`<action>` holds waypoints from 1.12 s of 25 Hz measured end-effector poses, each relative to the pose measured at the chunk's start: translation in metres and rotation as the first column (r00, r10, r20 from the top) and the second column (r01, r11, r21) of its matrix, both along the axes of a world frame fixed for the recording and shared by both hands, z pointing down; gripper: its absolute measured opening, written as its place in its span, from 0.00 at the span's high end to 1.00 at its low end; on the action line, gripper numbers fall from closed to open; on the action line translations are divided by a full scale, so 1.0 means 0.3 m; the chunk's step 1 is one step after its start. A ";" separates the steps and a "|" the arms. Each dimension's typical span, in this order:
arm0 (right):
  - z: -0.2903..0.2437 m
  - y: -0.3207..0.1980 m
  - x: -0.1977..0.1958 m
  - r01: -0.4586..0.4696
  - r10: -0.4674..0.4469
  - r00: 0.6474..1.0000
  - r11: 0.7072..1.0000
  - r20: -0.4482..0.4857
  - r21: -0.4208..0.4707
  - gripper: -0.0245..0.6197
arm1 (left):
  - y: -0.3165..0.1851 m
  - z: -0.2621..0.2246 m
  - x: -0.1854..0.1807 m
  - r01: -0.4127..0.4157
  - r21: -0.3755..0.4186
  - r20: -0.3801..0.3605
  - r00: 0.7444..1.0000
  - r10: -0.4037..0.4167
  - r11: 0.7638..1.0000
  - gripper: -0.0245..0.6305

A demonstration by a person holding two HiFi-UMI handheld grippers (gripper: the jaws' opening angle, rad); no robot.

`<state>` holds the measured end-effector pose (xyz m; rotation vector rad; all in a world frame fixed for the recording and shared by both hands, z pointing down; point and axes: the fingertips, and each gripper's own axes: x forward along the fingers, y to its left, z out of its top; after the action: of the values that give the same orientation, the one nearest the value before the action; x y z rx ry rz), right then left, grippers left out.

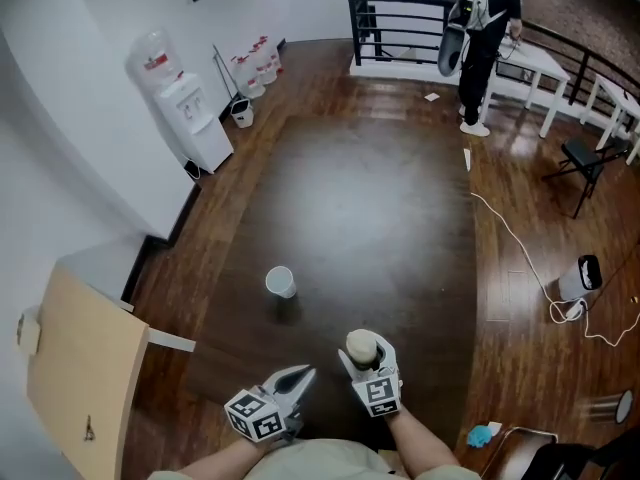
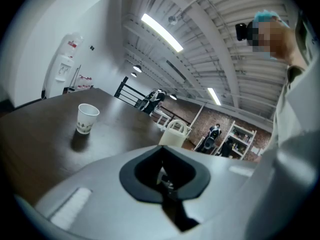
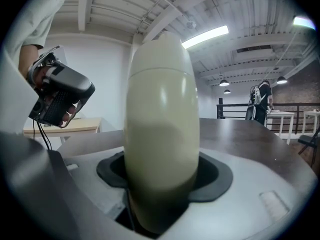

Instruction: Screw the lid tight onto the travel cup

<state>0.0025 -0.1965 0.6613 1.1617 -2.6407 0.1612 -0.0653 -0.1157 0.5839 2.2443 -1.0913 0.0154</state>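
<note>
Travel cup (image 3: 161,129), a smooth cream-coloured cylinder, stood upright between the jaws of the right gripper (image 1: 368,366), which were clamped wide on its lower body. That low grip probably served to steady the cup and leave its top free for turning. Its rounded cream lid (image 3: 162,44) sat on top, with a faint seam marking the join; whether it was screwed fully home could not be told. The left gripper (image 1: 292,382) was just beside the cup on its left, not touching it, with its jaws pressed together on nothing. It would have had to open before it could take the lid. Both tools were low over the near end of the dark brown wooden table (image 1: 360,198). Farther out, well apart from the cup, stood a white paper cup (image 1: 280,282), seemingly no part of the job. Beyond the table, a white water dispenser (image 1: 190,108) stood against the wall.
</note>
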 end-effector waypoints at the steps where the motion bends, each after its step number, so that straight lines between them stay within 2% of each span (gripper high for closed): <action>1: 0.007 0.000 0.000 0.003 -0.003 1.000 1.000 0.000 0.001 0.50 | -0.001 0.006 0.001 0.005 -0.009 -0.005 1.000 -0.005 1.000 0.96; 7: 0.030 0.008 -0.006 0.016 -0.015 1.000 1.000 -0.003 0.011 0.49 | -0.012 0.027 0.004 0.026 -0.032 -0.011 1.000 -0.027 0.999 0.96; 16: 0.060 0.027 -0.008 0.068 -0.065 0.993 0.997 -0.099 0.021 0.49 | -0.013 0.042 0.049 0.050 -0.054 -0.026 0.998 -0.052 0.997 0.96; 22: 0.072 0.053 -0.016 0.132 -0.138 0.986 0.989 -0.099 -0.065 0.39 | -0.017 0.030 0.063 0.087 -0.051 -0.058 0.994 -0.090 0.995 0.96; 28: 0.056 0.083 0.043 0.109 -0.124 0.986 0.985 -0.115 -0.131 0.38 | -0.044 0.007 0.041 0.161 -0.032 -0.087 0.983 -0.163 0.987 0.96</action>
<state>0.0155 -0.1716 0.6780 0.9436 -2.5419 0.2214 -0.0531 -0.1288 0.5860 2.1068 -1.2142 -0.1373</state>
